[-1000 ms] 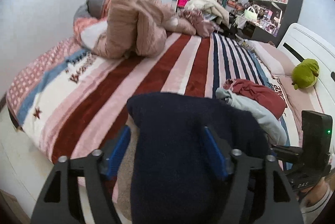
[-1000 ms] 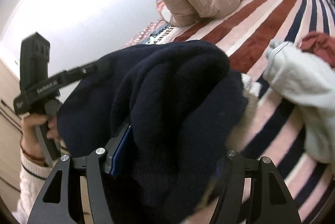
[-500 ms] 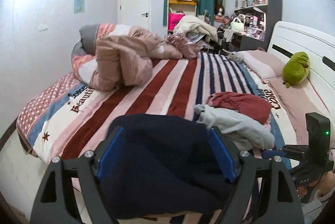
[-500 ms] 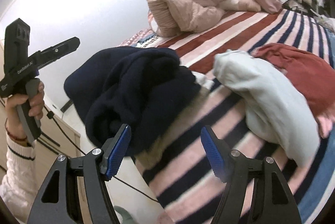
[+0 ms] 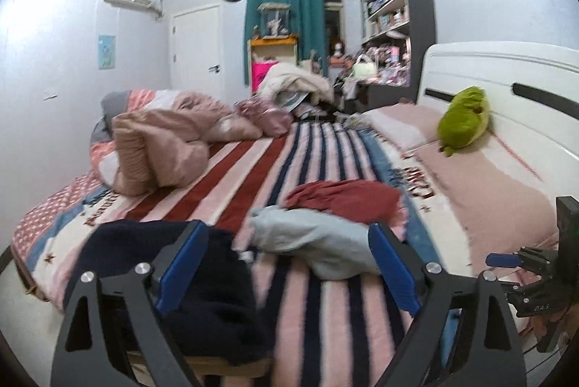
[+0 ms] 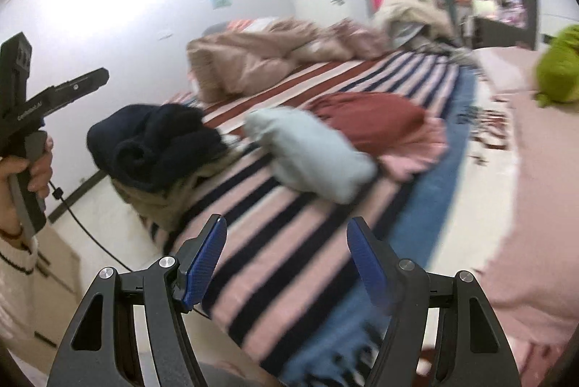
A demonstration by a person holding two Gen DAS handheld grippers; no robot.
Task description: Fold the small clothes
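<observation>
Now navy garment [image 5: 170, 282] bundled left of open left claw [image 5: 286, 264]

Blanket [image 5: 318, 307]: pink, navy, dark red stripes. Sweater [image 5: 202, 282]: navy. Folded top [image 5: 318, 242]: pale blue-grey. Garment [image 5: 343, 198]: dark red. Plush toy [image 5: 463, 121]: green. Curtain [image 5: 286, 14]: teal. Quilt [image 5: 163, 141]: dusty pink.

You had bare striped blanket [image 6: 307, 242] to pass over on the near side of the pale blue garment [image 6: 311, 151]; the navy sweater [image 6: 155, 141] blocked its left, the red garment [image 6: 369, 119] lay touching behind.
</observation>
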